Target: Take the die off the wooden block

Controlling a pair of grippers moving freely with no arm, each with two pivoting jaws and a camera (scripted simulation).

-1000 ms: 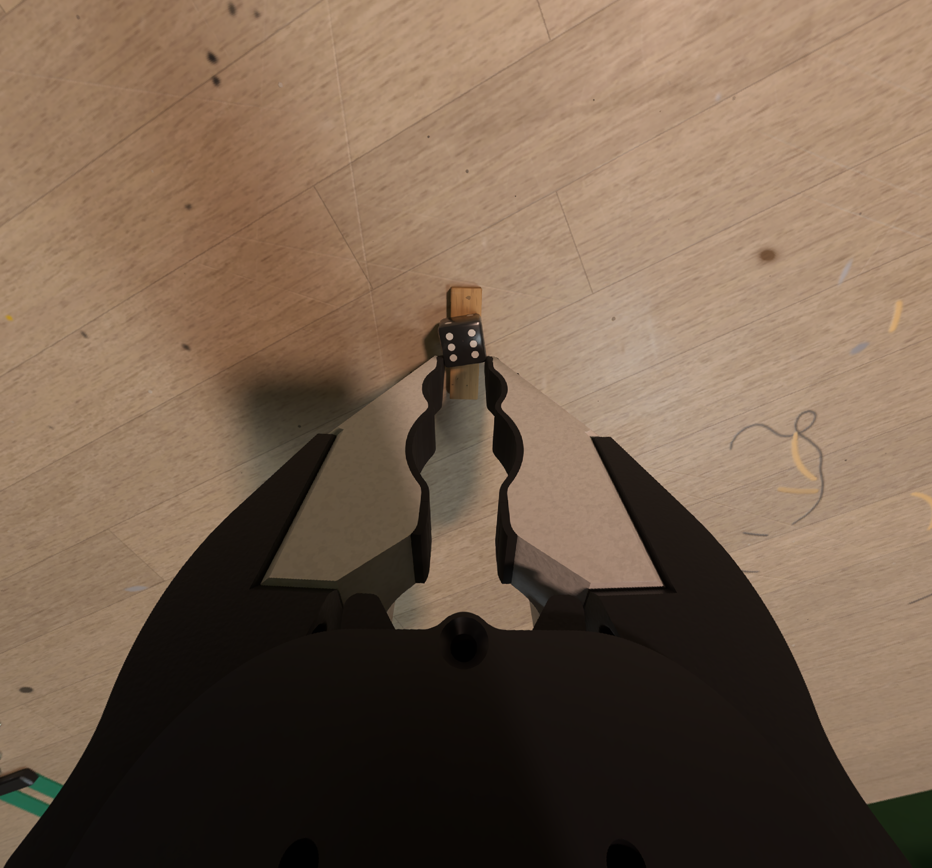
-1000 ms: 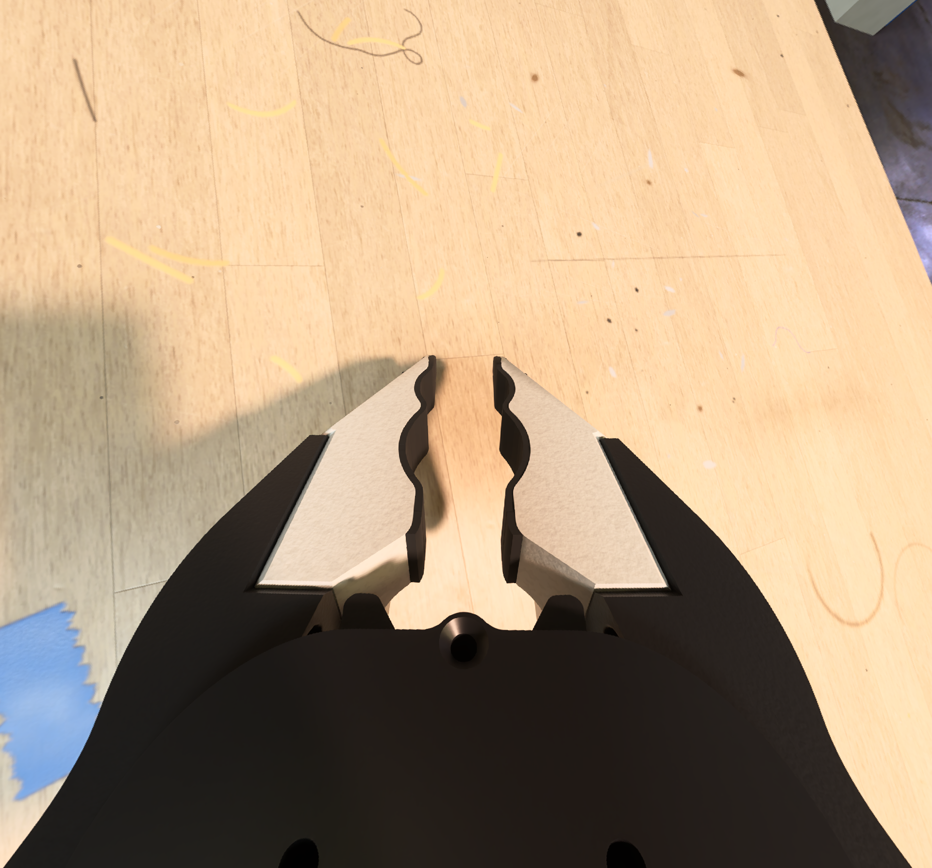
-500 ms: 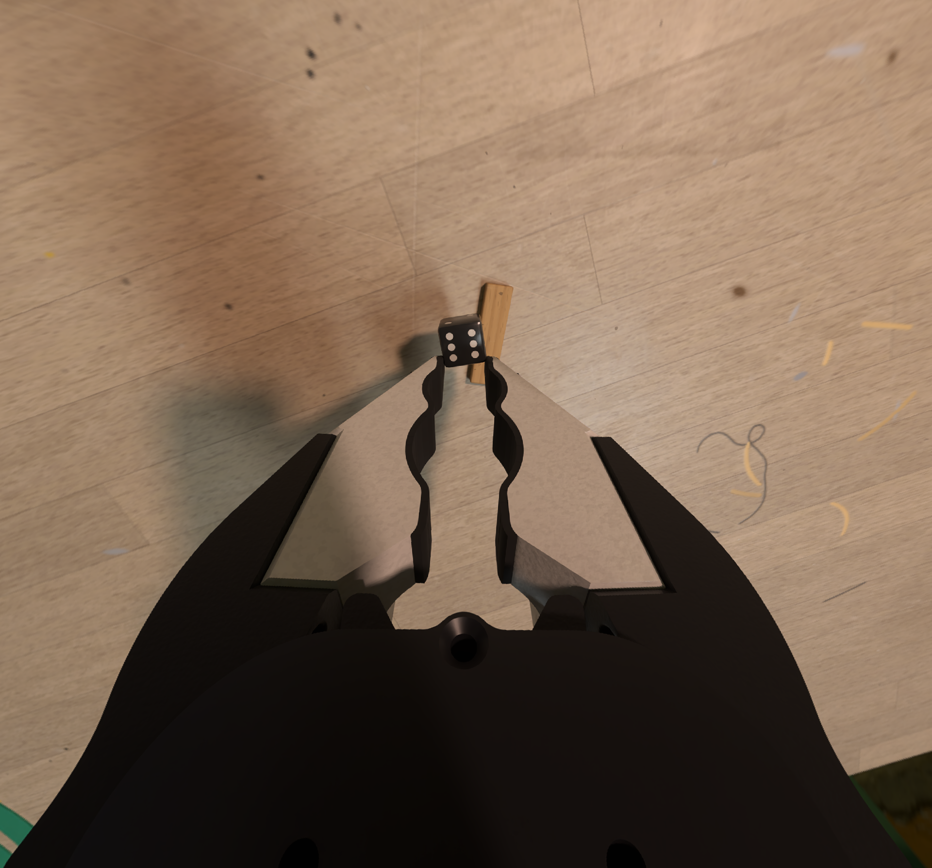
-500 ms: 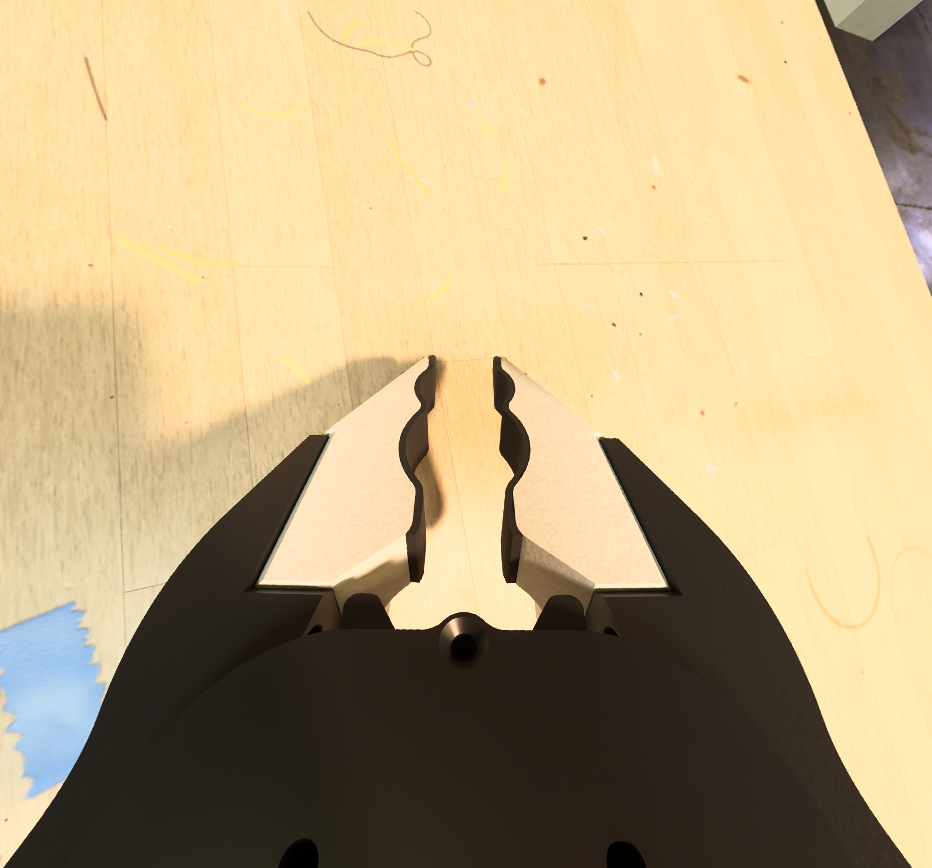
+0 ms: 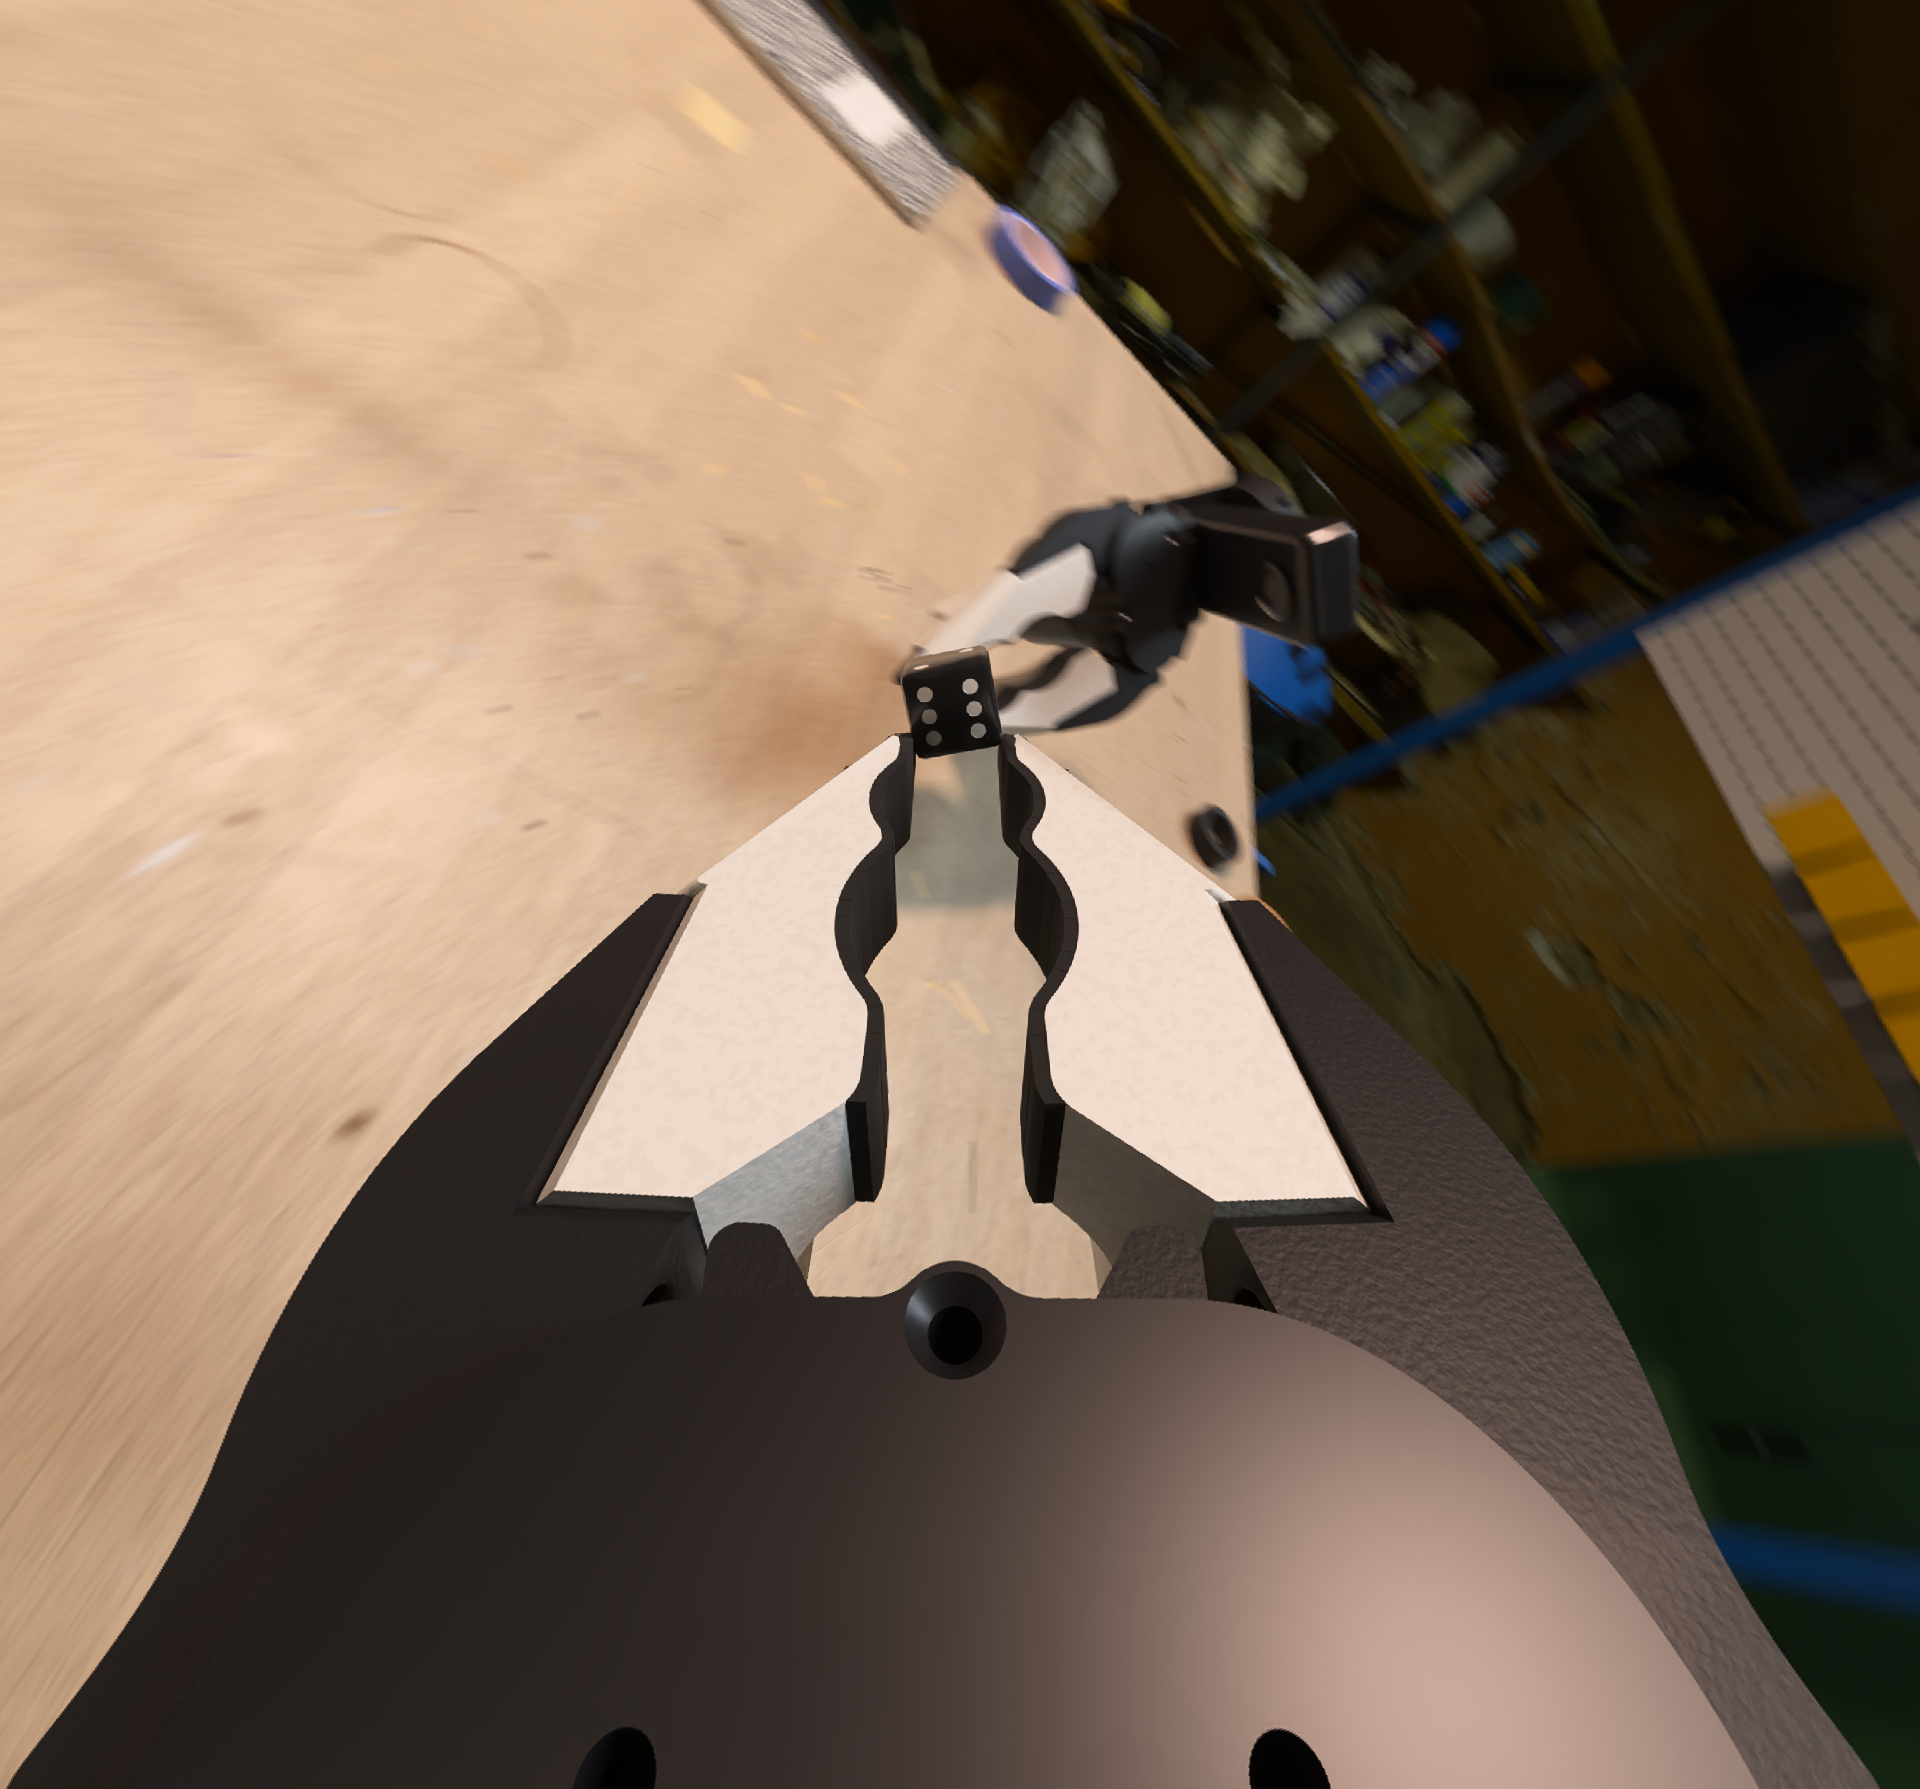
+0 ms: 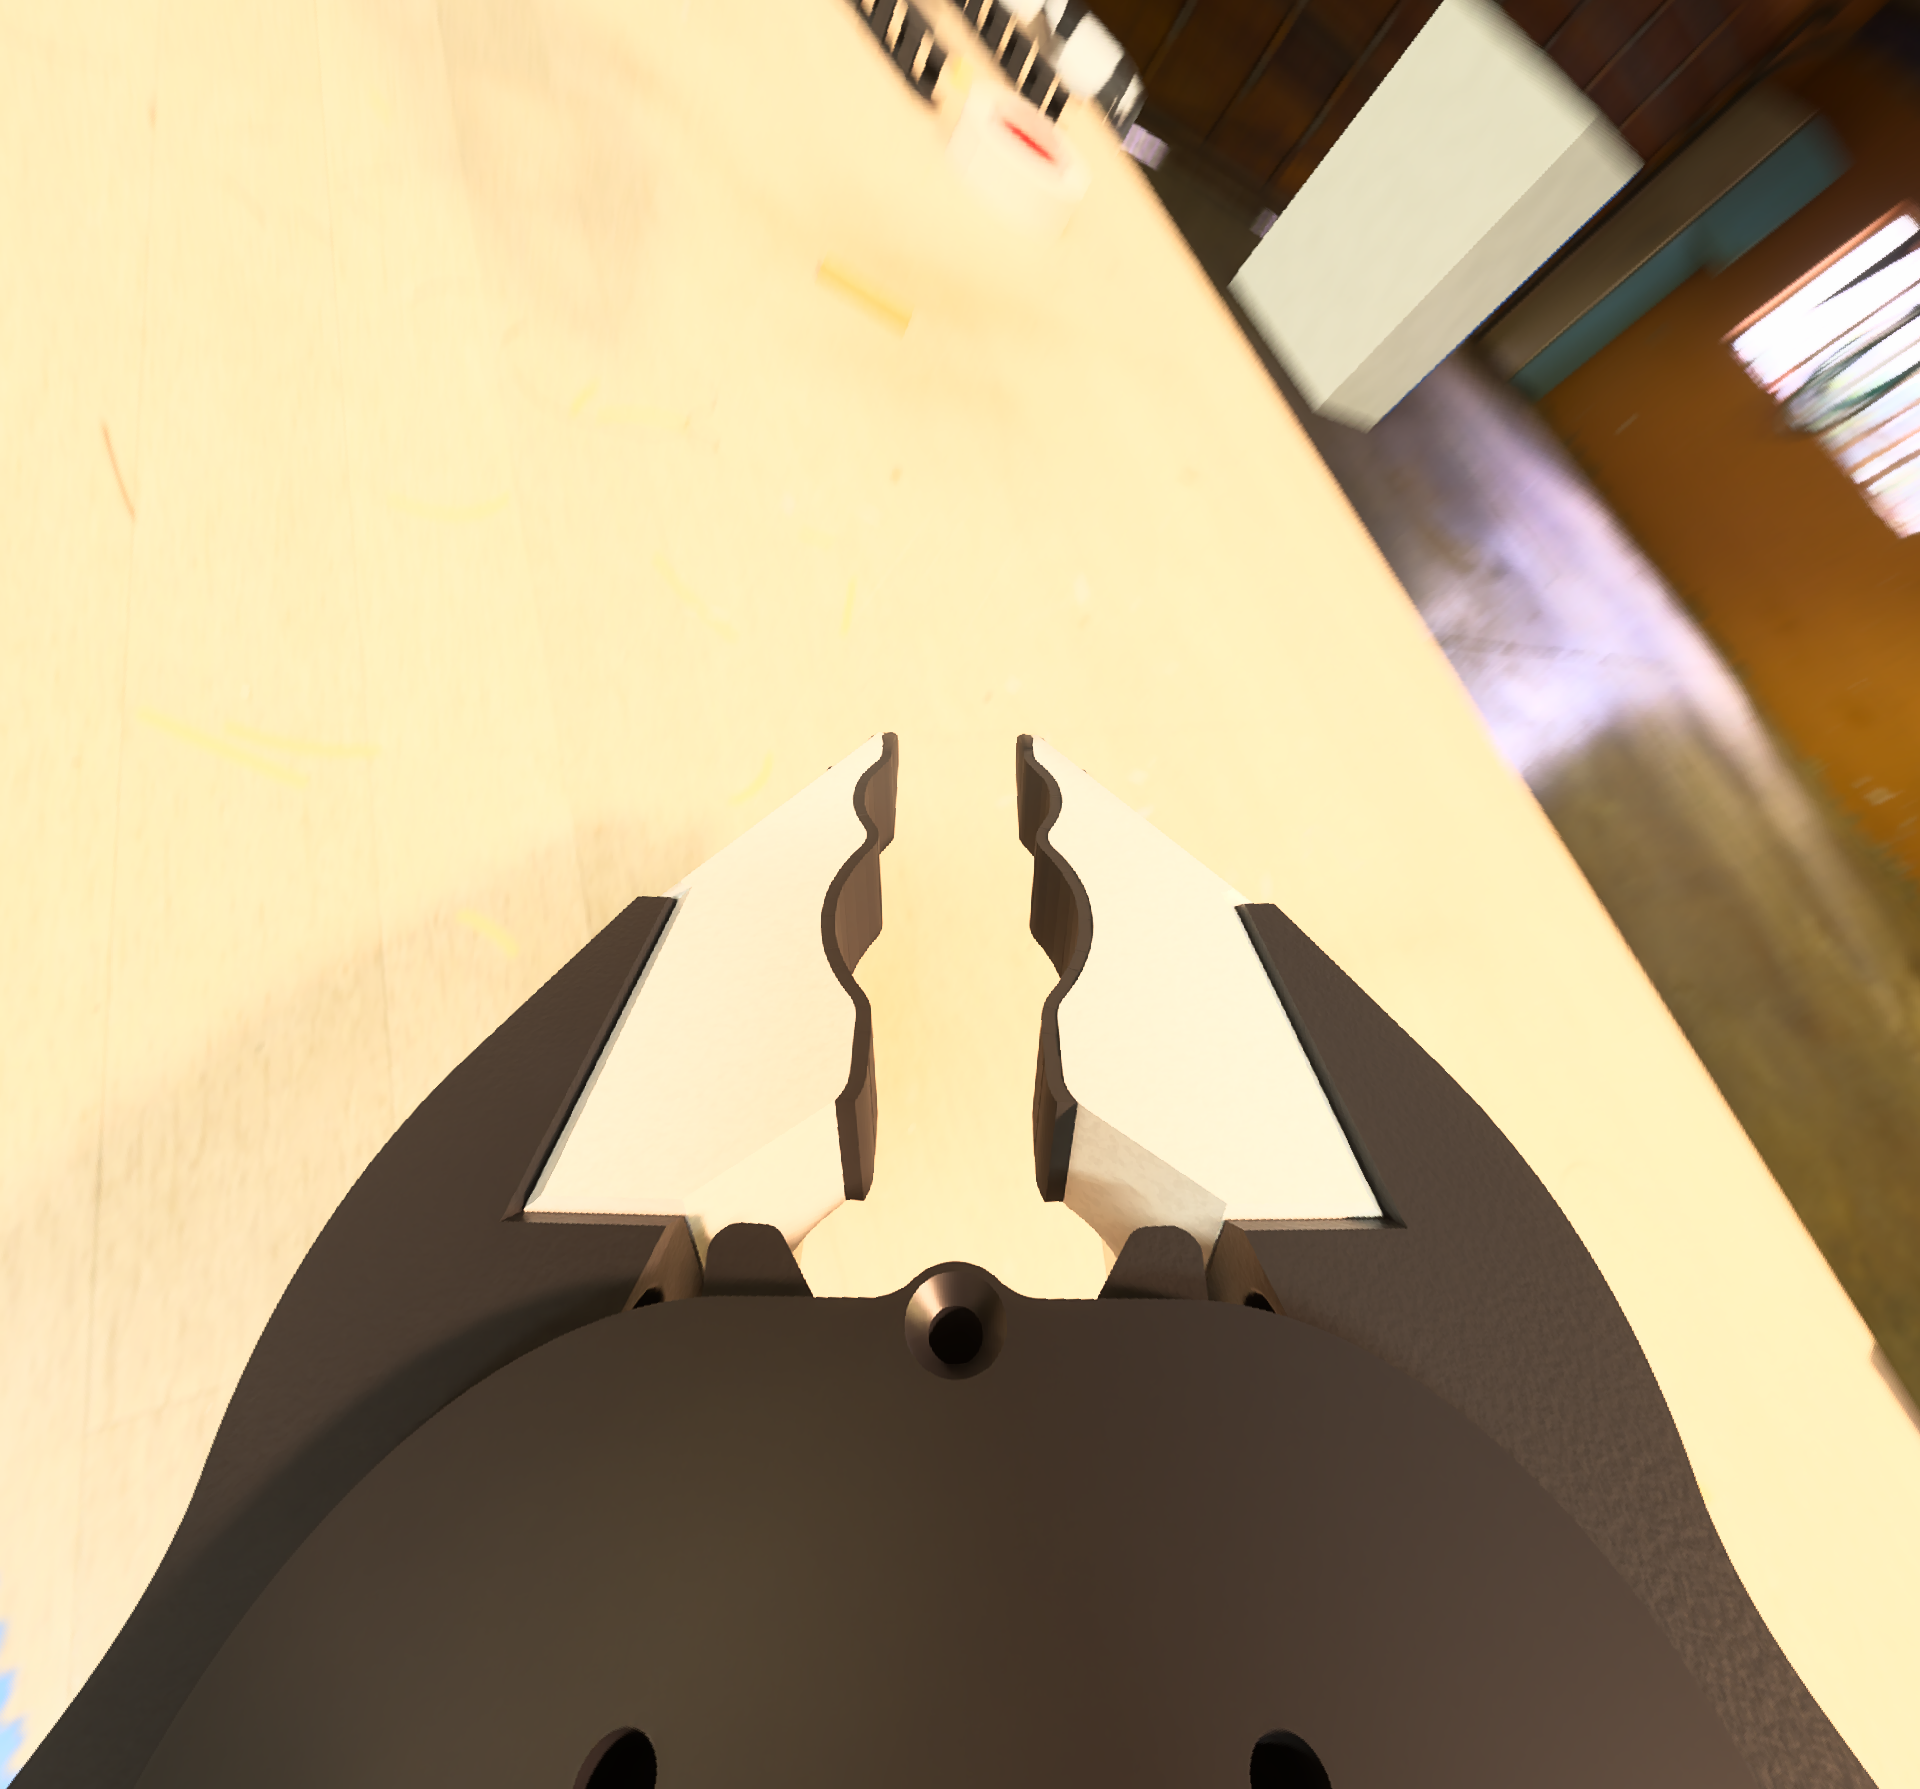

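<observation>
A: What is seen of the surface and the room?

B: A pale wooden counter (image 5: pixel 416 492) is seen beneath both grippers, its edge running off to the right. Beyond the left gripper (image 5: pixel 956 747), dark blurred shelving and a blue roll (image 5: pixel 1029 262) at the counter's edge are seen. Ahead and right of the right gripper (image 6: pixel 957 747), a pale box (image 6: pixel 1455 201) and an orange wall are shown.

A: Can any writing be read?

B: None can be made out; everything far off is blurred.

A: Where is the die?

B: The black die (image 5: pixel 951 703) is pinched at the left gripper's tips, 6 pips facing the camera. The right gripper is spread, with nothing between its jaws.

A: What differs from 0.5 s ago?

B: The left view has been swung from a downward look to a sideways one. The wooden block is no longer seen there; a wooden strip (image 6: pixel 862 295) is seen ahead of the right gripper.
</observation>
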